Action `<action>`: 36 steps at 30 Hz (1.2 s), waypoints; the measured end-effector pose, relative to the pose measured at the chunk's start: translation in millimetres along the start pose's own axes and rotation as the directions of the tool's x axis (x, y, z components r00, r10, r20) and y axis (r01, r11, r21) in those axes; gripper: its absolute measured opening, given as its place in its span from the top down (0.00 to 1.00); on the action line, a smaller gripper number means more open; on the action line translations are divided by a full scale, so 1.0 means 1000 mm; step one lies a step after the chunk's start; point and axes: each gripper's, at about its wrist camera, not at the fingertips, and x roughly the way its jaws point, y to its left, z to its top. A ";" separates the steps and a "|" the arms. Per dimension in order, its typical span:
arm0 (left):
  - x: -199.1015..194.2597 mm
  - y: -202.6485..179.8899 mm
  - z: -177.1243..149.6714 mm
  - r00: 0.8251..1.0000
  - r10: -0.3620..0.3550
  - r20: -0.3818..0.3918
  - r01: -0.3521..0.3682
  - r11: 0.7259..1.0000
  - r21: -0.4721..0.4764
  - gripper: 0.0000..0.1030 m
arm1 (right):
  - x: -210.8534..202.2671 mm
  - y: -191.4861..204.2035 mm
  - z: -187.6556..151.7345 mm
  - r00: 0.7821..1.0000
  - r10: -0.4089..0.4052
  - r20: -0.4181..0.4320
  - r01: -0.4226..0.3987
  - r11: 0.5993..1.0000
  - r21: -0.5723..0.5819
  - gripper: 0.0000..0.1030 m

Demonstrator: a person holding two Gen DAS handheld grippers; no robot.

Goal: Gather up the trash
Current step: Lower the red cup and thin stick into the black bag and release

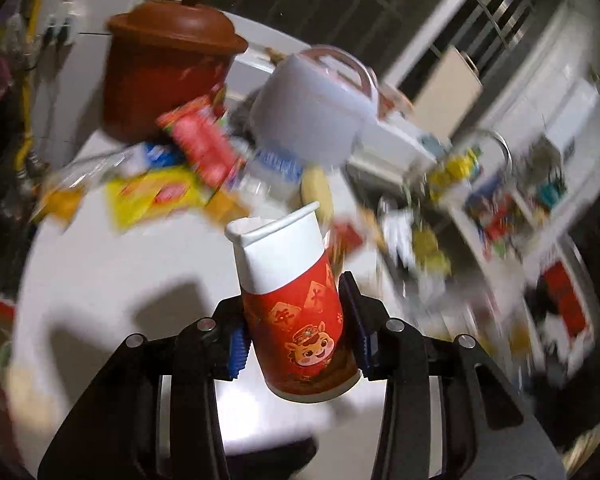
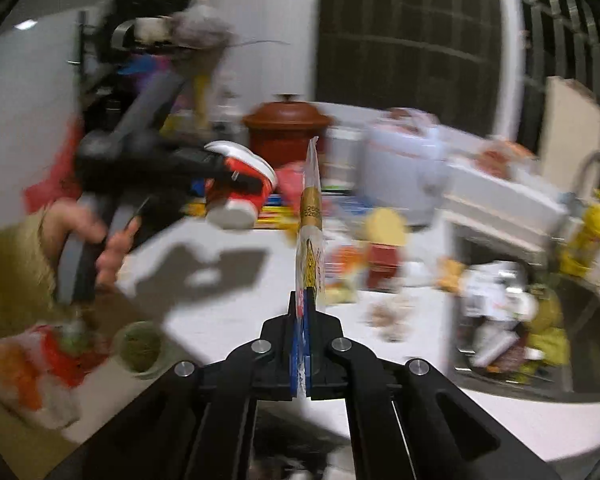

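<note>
Gripping a red and white paper cup [image 1: 296,304] in my left gripper [image 1: 300,336], I am pinching its printed lower half between the blue pads [image 1: 236,354], which press on both sides and dent the rim out of round. The cup is hanging clear above the white counter [image 1: 100,280]. My right gripper [image 2: 305,332] is clamping a flat plastic wrapper [image 2: 310,216] edge-on, its jaws fully together on the film, which is standing up from them. From that side my left hand [image 2: 96,236] is showing on the other tool's handle. Beyond both, blurred packets [image 1: 160,196] are lying beside a brown lidded pot [image 1: 168,68] and a white pot [image 1: 312,108]. A sink [image 2: 580,344] full of litter is sitting to the right.
</note>
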 end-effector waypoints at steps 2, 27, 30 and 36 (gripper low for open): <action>-0.022 0.007 -0.043 0.997 0.050 -0.057 -0.050 0.999 0.006 0.61 | 0.004 0.017 -0.002 0.995 0.100 -0.032 -0.101 0.994 -0.032 0.99; 0.247 0.199 -0.397 0.635 0.169 -0.754 -0.424 0.892 -0.158 0.26 | 0.305 0.060 -0.367 0.548 0.086 -0.832 -0.087 0.995 0.045 0.40; 0.244 0.191 -0.397 0.621 0.226 -0.750 -0.439 0.894 -0.094 0.25 | 0.308 0.049 -0.369 0.557 0.088 -0.826 -0.047 0.996 0.075 0.35; 0.194 0.159 -0.370 0.663 0.310 -0.682 -0.414 0.910 0.011 0.24 | 0.279 0.053 -0.340 0.605 0.072 -0.793 -0.064 0.997 0.042 0.35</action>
